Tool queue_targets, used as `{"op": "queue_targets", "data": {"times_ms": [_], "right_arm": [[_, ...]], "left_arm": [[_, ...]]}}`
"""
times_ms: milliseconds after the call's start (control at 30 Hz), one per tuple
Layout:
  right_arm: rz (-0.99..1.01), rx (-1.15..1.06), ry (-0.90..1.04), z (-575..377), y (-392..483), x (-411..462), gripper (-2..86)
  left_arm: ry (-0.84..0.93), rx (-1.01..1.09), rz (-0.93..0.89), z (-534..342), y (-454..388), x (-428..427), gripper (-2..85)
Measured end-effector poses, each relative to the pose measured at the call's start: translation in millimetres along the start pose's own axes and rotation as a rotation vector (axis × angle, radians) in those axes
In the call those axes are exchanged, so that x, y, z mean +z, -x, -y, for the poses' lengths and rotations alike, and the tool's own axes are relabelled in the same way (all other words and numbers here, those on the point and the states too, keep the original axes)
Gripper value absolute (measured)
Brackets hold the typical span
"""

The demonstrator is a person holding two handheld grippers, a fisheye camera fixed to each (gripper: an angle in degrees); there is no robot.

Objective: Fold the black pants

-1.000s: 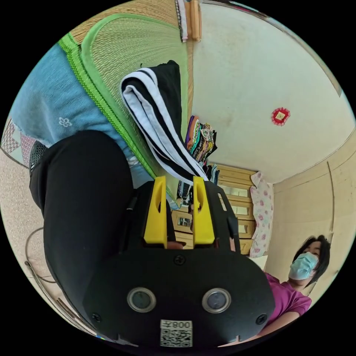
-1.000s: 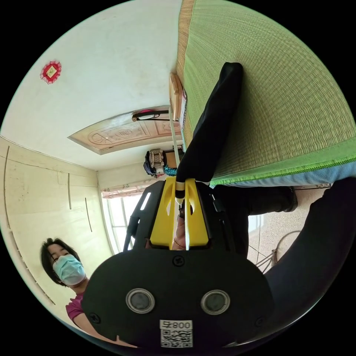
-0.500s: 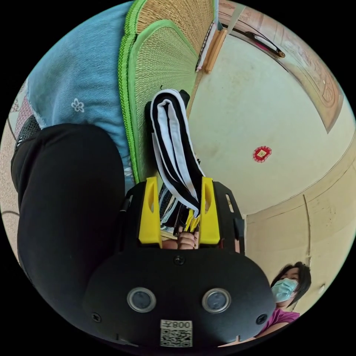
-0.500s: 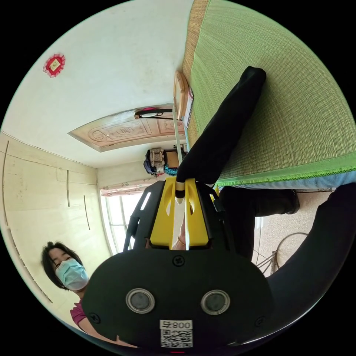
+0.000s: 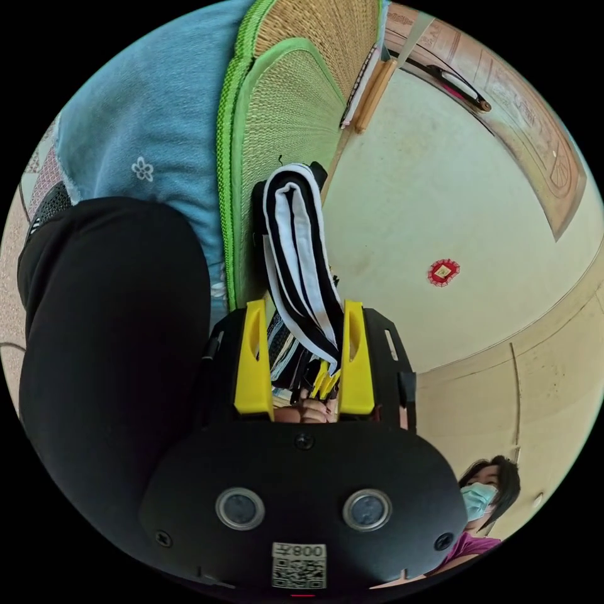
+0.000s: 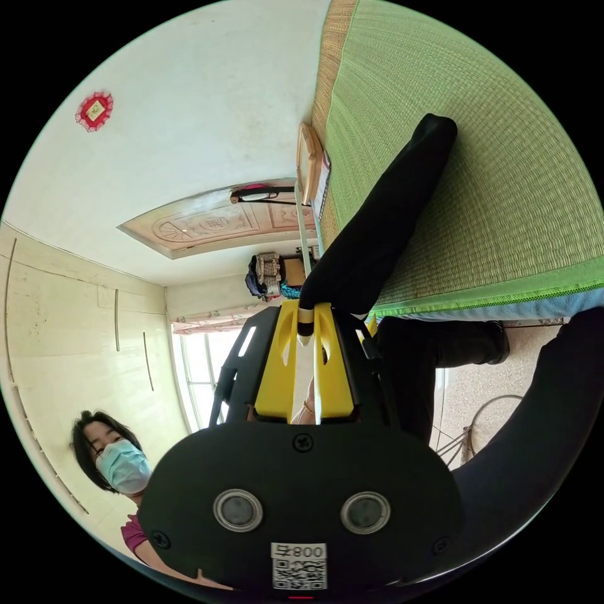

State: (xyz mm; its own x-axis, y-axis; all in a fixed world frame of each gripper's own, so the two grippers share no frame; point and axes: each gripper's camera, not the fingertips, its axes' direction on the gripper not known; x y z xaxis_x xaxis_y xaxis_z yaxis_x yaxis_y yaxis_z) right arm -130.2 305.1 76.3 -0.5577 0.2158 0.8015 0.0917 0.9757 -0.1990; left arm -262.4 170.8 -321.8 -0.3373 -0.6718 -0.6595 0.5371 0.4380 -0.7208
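Left gripper view: my leg [image 5: 113,352] in black fills the space left of my left gripper [image 5: 303,314]. Above that, a blue cover [image 5: 145,126], then the green-edged mat [image 5: 283,107] straight ahead of the jaws. The jaws stand wide apart. The pants [image 5: 296,245], here showing their black-and-white striped side, run from the mat down between them and lie close against the right-hand jaw; the left-hand jaw is clear of the cloth, so I have no grip. Below the stripes, between the jaws, the yellow tips of my right gripper [image 5: 326,380] and a hand [image 5: 308,412]. Right of the gripper, pale wall with a small red ornament [image 5: 443,272]; low right, a person [image 5: 481,509] in a mask. Right gripper view: the masked person [image 6: 116,456] sits low left of my right gripper [image 6: 305,318]. Above, the ornament [image 6: 95,111] on the wall, a carved panel [image 6: 207,223]. Jaws pinched together on the pants [image 6: 384,220], a light edge of cloth nipped at the tips. From there the pants stretch away as a plain black band up and right across the mat [image 6: 503,157], its far end lying on the weave. Right of the gripper, below the mat's edge, my leg [image 6: 541,434] and speckled floor [image 6: 478,390].
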Motion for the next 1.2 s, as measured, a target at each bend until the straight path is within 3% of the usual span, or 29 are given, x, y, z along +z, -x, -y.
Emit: {"op": "queue_targets", "data": {"times_ms": [367, 633, 1200], "right_arm": [[0.006, -0.005, 0.002, 10.2, 7.2, -12.5, 2.4], [-0.009, 0.012, 0.019, 9.2, -1.1, -34.0, 2.1], [0.022, -0.1, 0.059, -20.5, 30.8, -104.8, 1.8]], "left_arm": [[-0.075, -0.034, -0.01, 35.3, 16.6, 15.5, 14.3], [-0.037, 0.011, 0.063, 44.8, 28.4, 44.2, 7.6], [0.064, 0.162, 0.024, 27.8, 28.3, 135.7, 6.7]]}}
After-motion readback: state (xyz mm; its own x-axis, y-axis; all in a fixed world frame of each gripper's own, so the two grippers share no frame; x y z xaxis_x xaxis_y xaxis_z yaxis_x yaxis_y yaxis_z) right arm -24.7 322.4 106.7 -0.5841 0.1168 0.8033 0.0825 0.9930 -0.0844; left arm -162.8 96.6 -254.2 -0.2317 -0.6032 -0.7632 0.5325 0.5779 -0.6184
